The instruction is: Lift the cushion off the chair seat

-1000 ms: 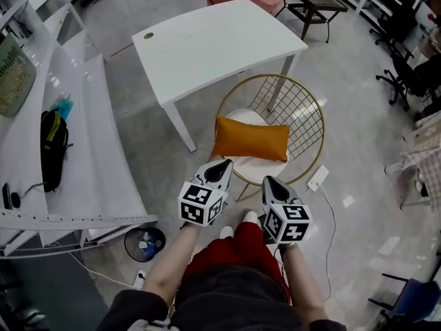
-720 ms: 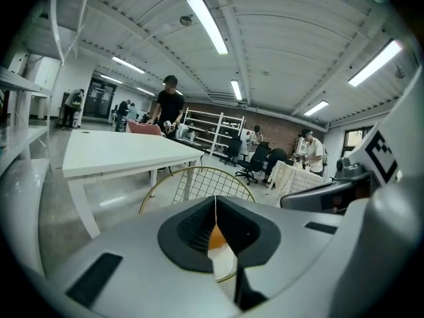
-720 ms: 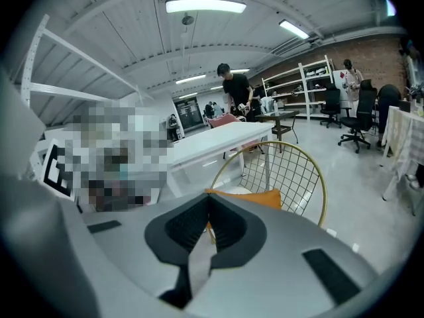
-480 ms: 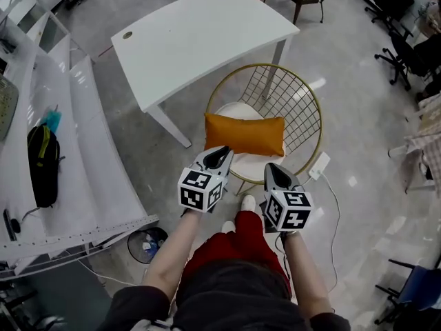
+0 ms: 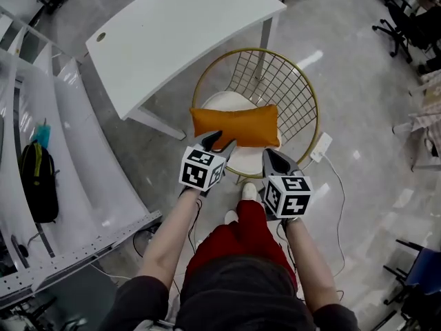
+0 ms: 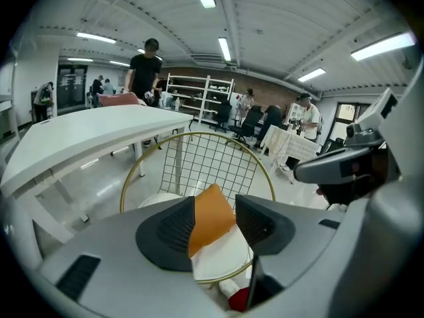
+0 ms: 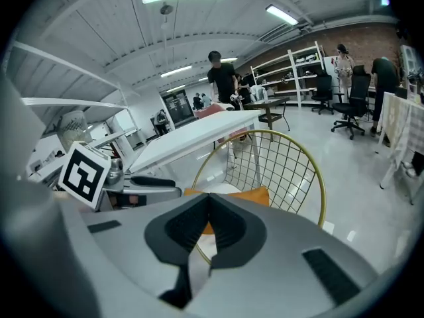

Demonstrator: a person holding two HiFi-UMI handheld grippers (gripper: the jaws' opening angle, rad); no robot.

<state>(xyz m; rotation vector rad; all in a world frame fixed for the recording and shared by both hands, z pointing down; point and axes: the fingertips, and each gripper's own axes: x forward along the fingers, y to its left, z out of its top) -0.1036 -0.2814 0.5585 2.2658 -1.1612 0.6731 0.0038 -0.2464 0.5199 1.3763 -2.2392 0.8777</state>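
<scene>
Shiny grey floor (image 5: 358, 74), big open workshop, nothing crowding you. Your left gripper (image 5: 219, 142) has just been opening its jaws. They're spread now, hanging right at the near left edge of the orange cushion (image 5: 238, 125). The cushion shows through the gap, but the pads aren't pressing on it, so nothing's held yet. Your right gripper (image 5: 269, 156) is pressed together and empty, sitting just short of the cushion's near right side. The cushion lies across the white seat pad (image 5: 224, 102) of the gold wire chair (image 5: 314, 109), and the chair is tucked in beside the corner of the white table (image 5: 172, 33). For the grab, I'd spread the right one too before going in. Then take a proper bite of the stuffing near both front corners, not just a pinch of fabric. It looks soft, so a one-sided hold will probably let it flop. Lift both sides evenly and straight up so it doesn't snag the wire back or bump the table edge.
</scene>
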